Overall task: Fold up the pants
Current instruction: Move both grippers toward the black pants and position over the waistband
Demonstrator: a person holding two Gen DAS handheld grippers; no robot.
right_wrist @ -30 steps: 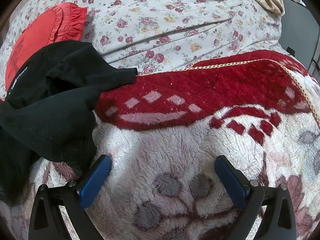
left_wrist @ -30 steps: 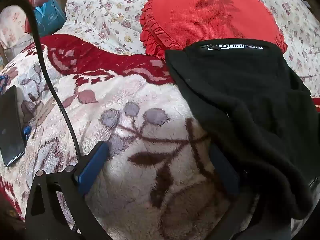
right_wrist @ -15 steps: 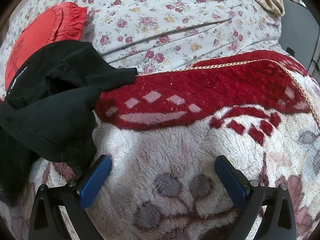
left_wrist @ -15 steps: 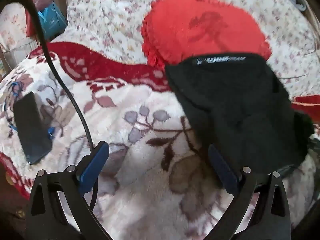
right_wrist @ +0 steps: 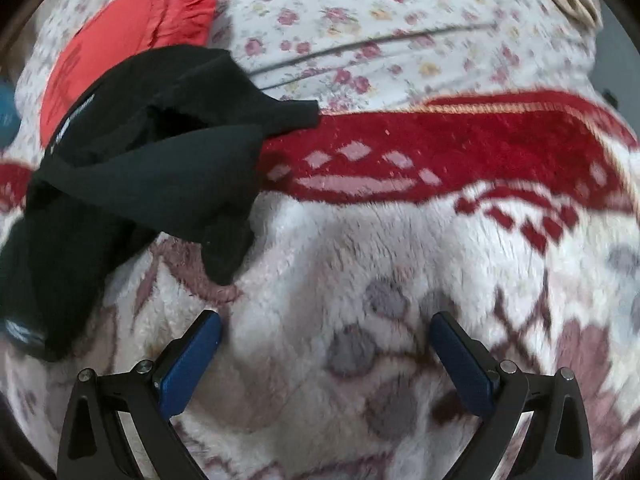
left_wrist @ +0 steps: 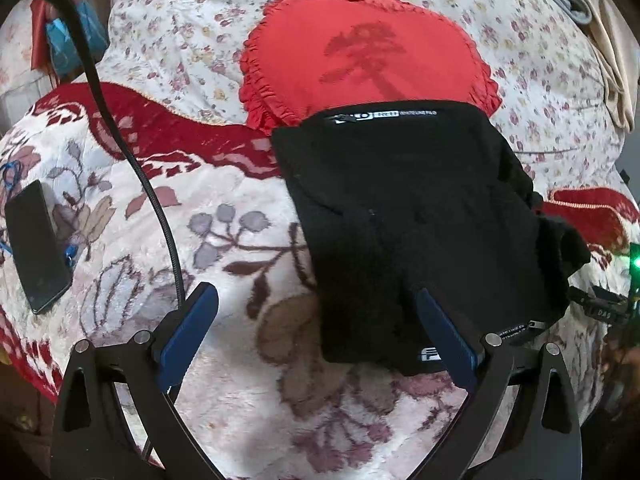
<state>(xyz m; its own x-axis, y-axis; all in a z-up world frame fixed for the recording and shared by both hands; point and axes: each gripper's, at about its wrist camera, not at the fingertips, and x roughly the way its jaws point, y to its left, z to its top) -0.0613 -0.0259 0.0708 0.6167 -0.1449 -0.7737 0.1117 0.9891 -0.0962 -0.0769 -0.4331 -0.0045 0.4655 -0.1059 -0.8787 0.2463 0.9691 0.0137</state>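
Black pants (left_wrist: 408,216), waistband lettering unreadable, lie on blanket (left_wrist: 240,360); both jaws released.

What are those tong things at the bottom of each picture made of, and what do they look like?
Both look alike. The left tongs and the right tongs each have two black, triangular cut-out arms with silver screws, tipped with flat blue pads. They look like rigid plastic, though I can't be sure. A black cable arcs past the left one. No hand or sleeve is visible.
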